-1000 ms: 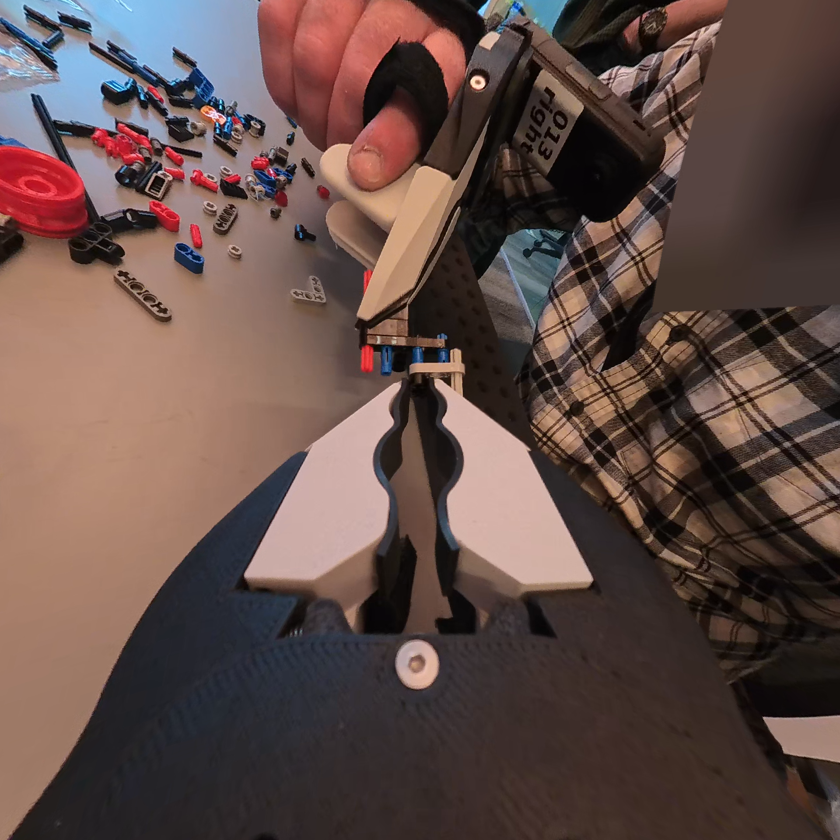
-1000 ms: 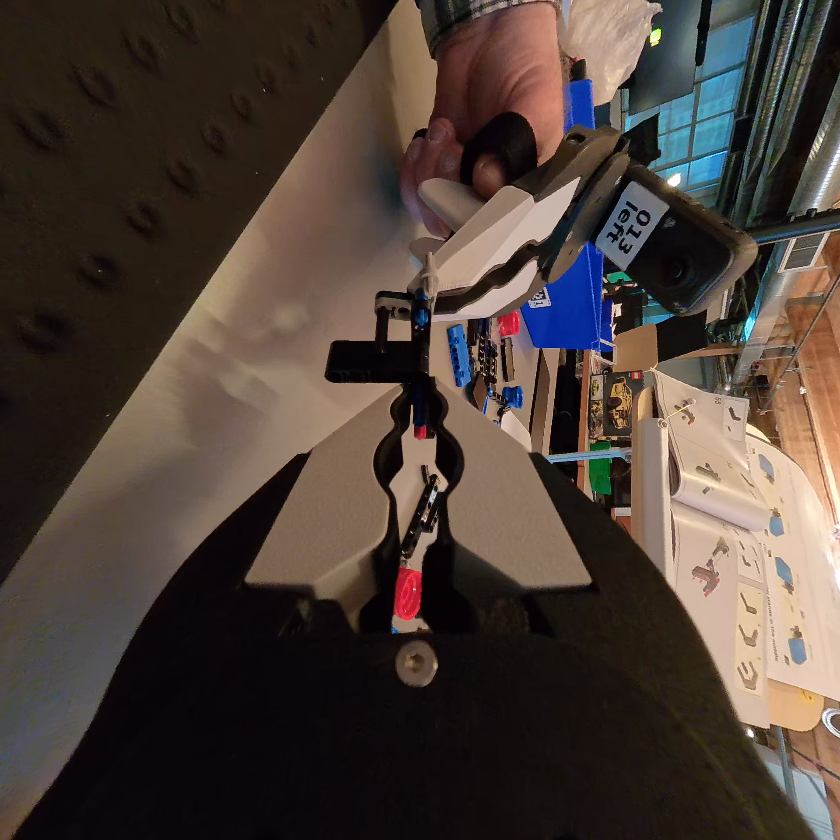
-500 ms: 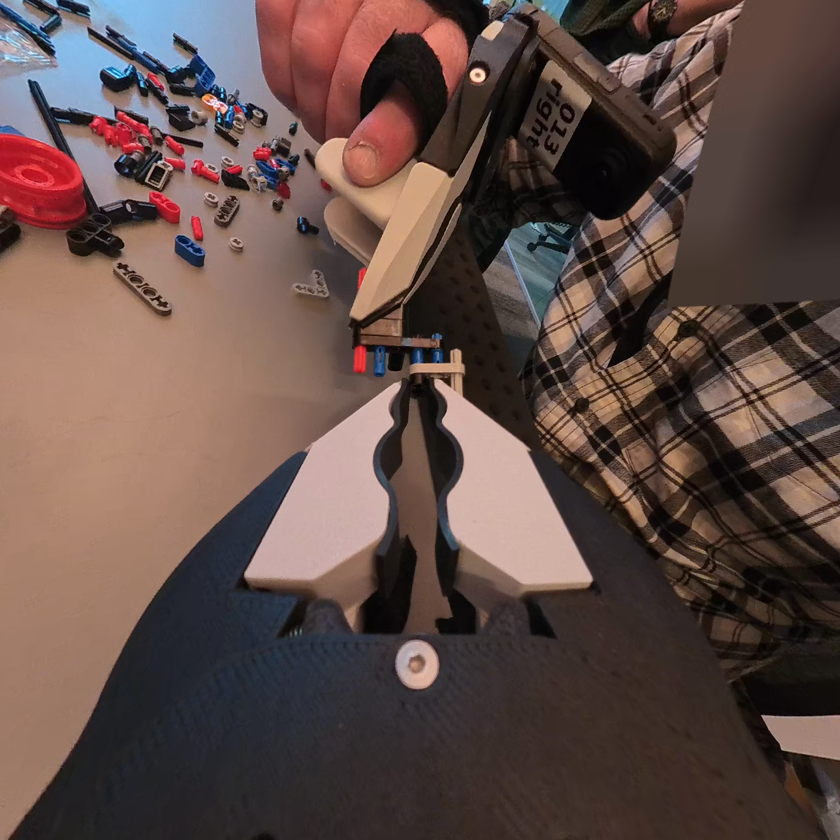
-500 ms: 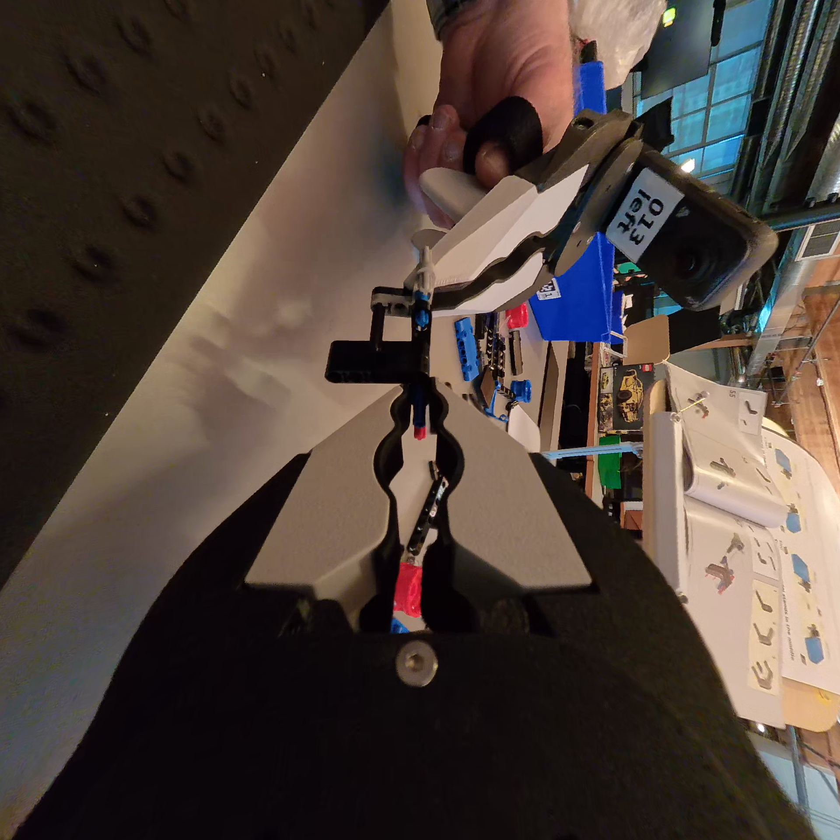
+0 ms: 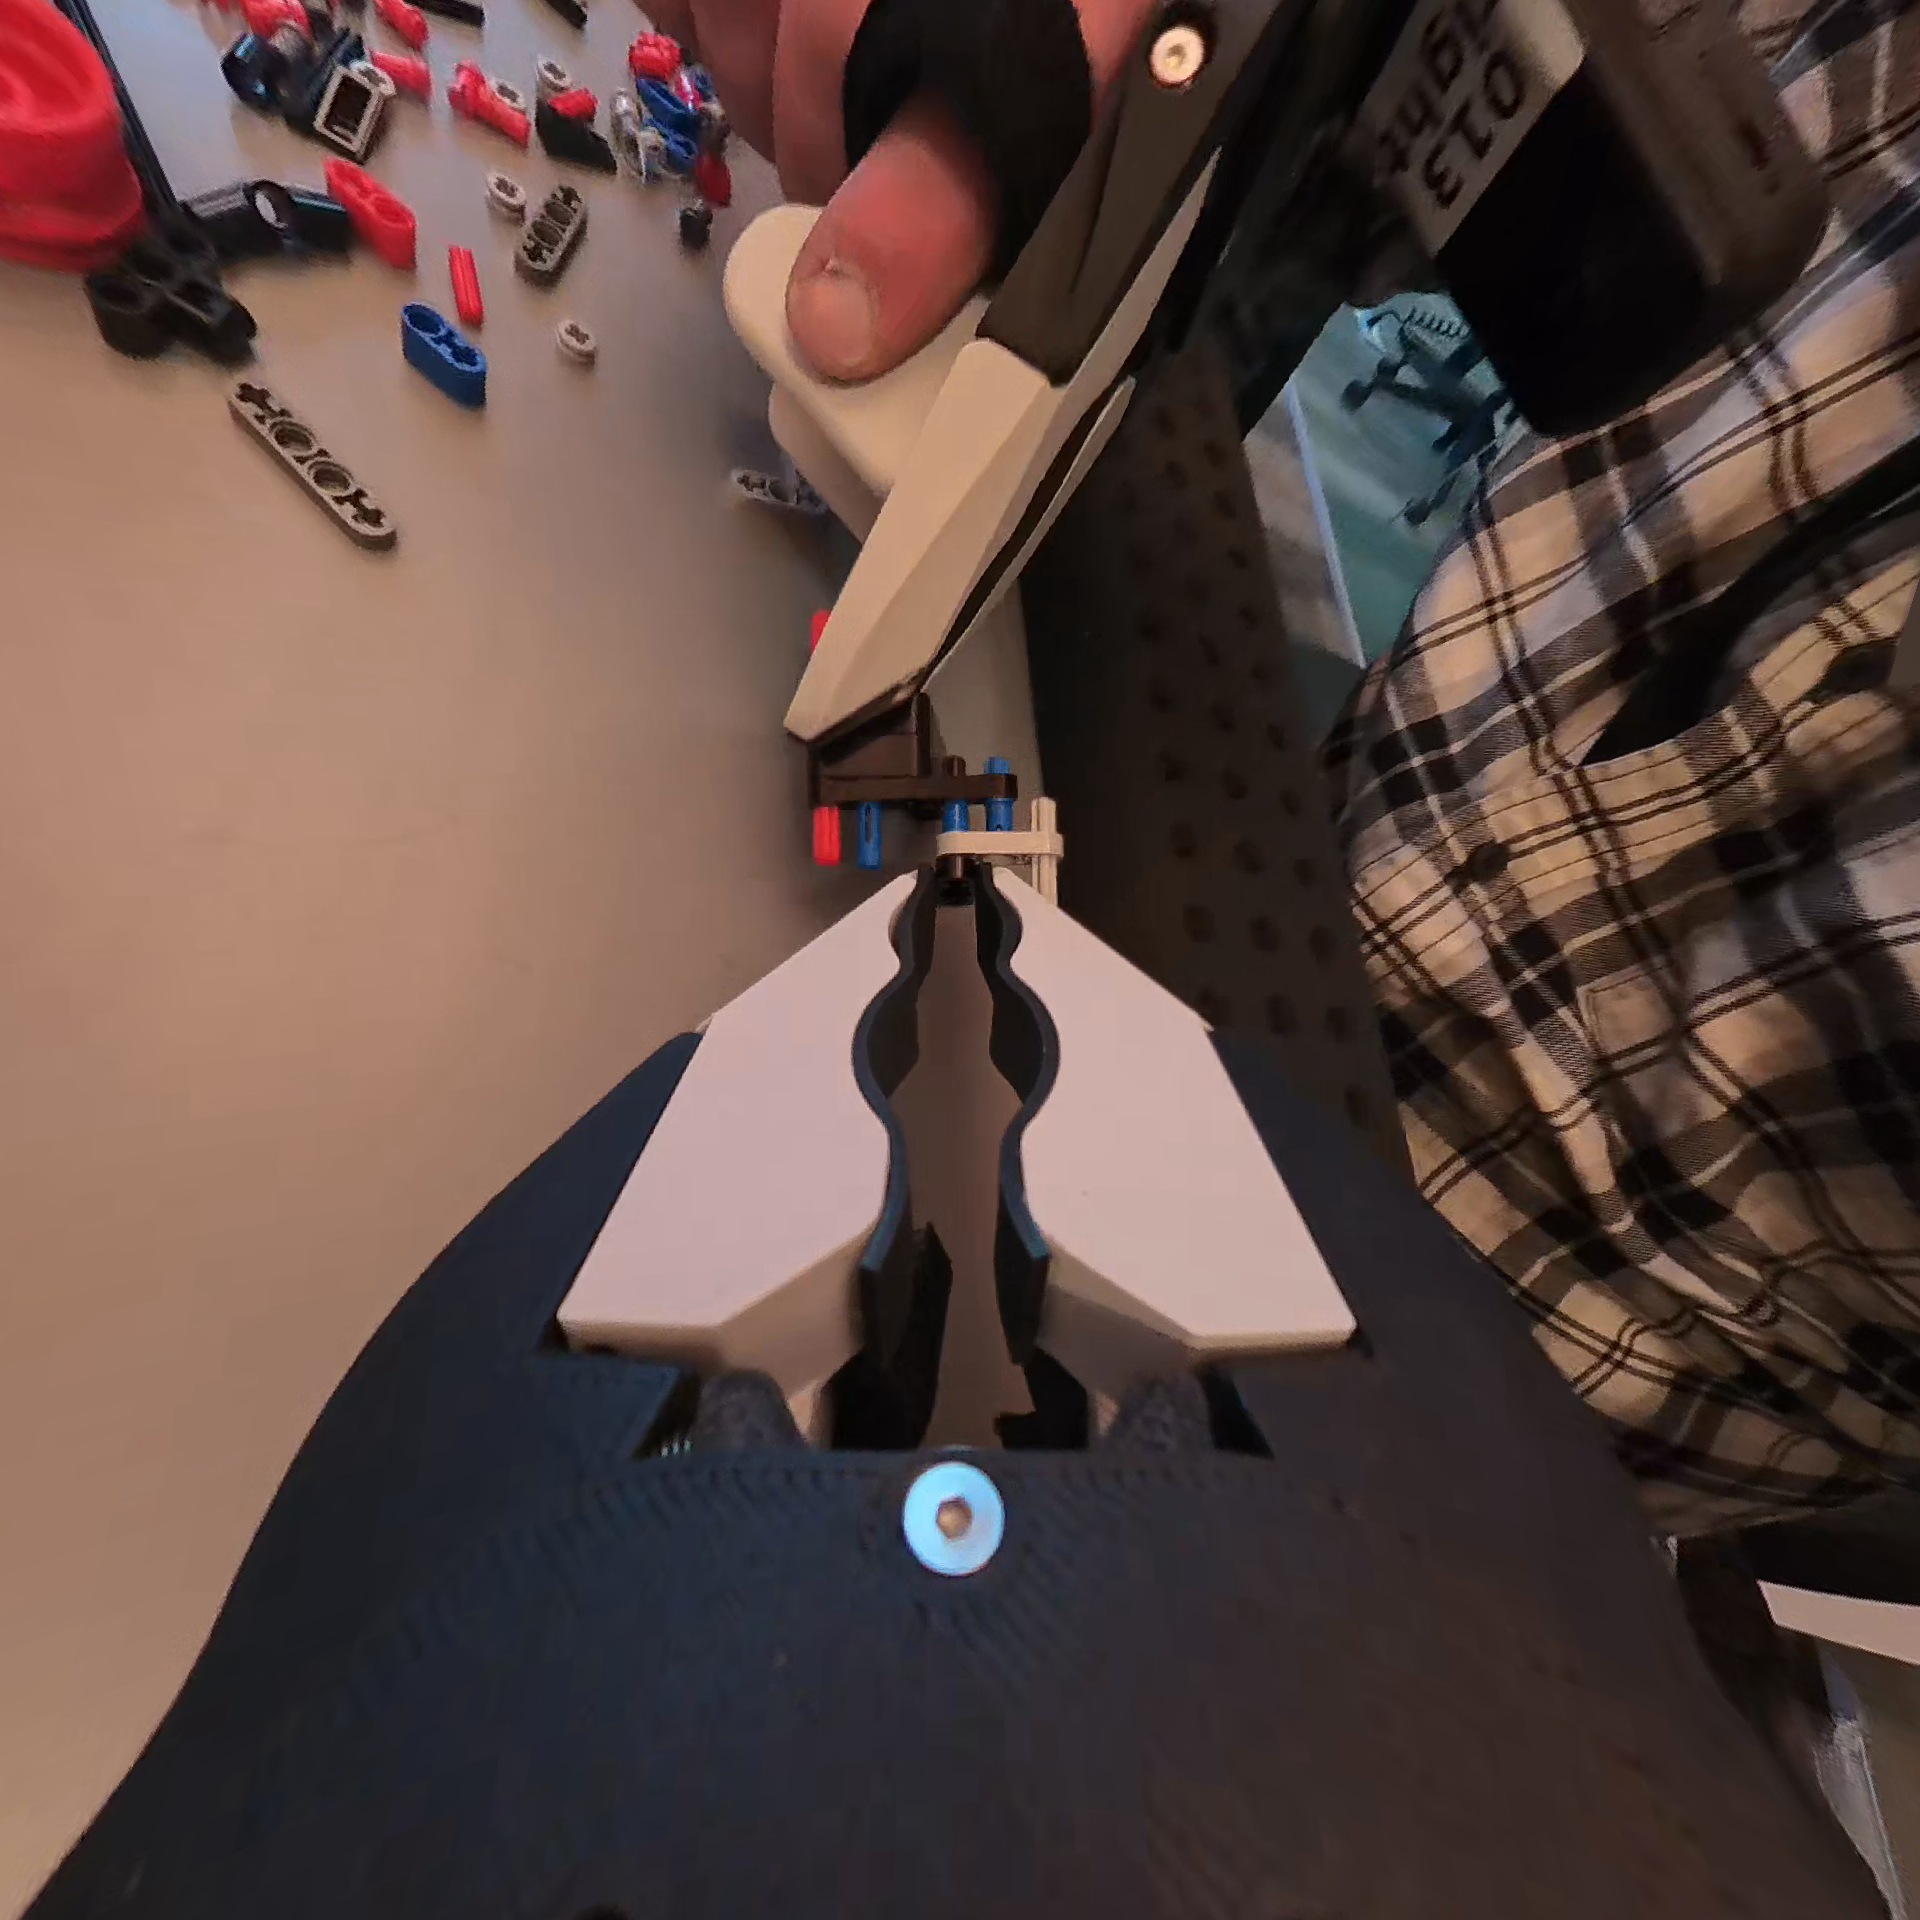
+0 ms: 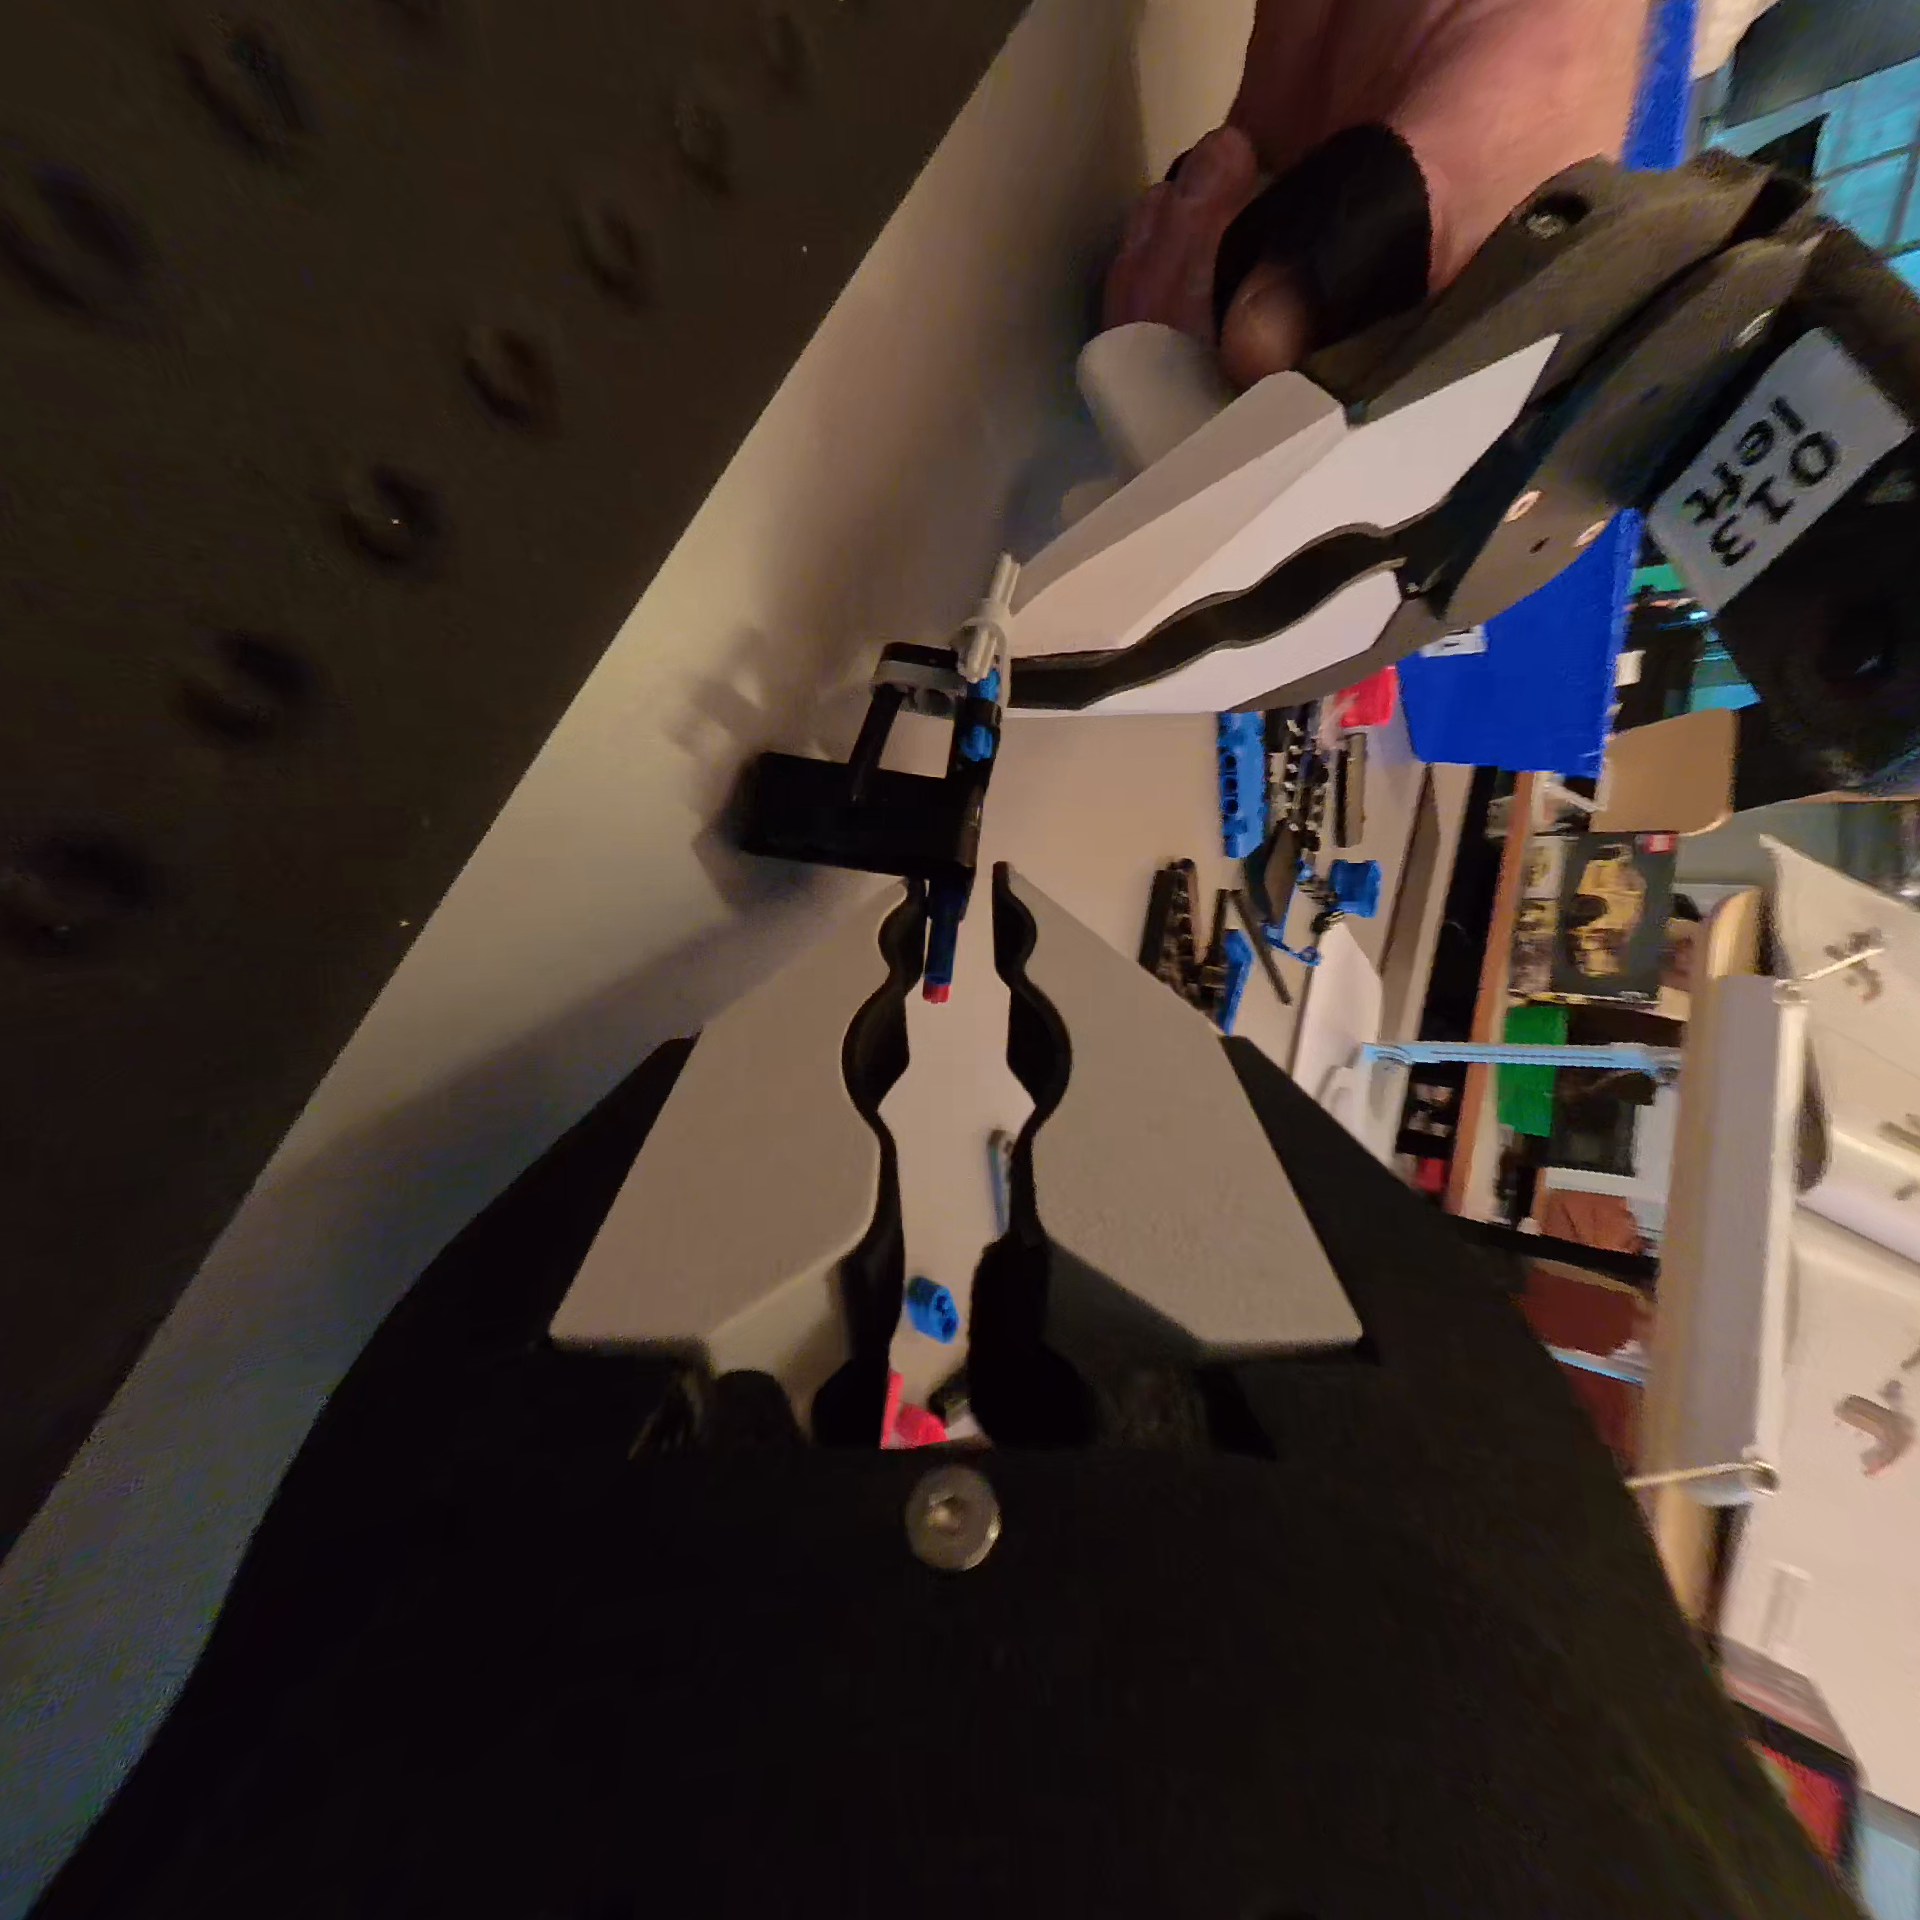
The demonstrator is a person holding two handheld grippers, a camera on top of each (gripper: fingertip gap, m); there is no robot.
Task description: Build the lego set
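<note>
A small black lego assembly [image 5: 904, 784] with blue and red pins hangs in the air between both grippers. My left gripper [image 5: 956, 883] is shut on a grey-white connector piece [image 5: 1003, 842] that sits on the assembly's blue pins. My right gripper [image 5: 831, 743] comes down from above, shut on the assembly's black upright part. In the right wrist view my right gripper [image 6: 954, 878] stands at the black assembly [image 6: 831, 805], fingertips a narrow gap apart with a blue, red-tipped pin [image 6: 940, 940] between them. The left gripper [image 6: 1013, 665] holds the connector [image 6: 982, 639] there from the right.
Loose red, blue, black and grey parts lie on the grey table [image 5: 312, 935] at the upper left, with a red wheel [image 5: 52, 177] and a grey beam [image 5: 312, 468]. A plaid-shirted person [image 5: 1610, 935] is at the right. An open instruction booklet [image 6: 1829, 1039] lies far right. Only a small space, under 4 cm, lies between the two pairs of fingers. My right gripper's tips are some 12 centimetres from the red wheel [image 5: 52, 177].
Both grippers stay on the assembly. The pair has shifted, so the loose parts slide up in the left view. The left gripper lies flatter and closer in the right view.
</note>
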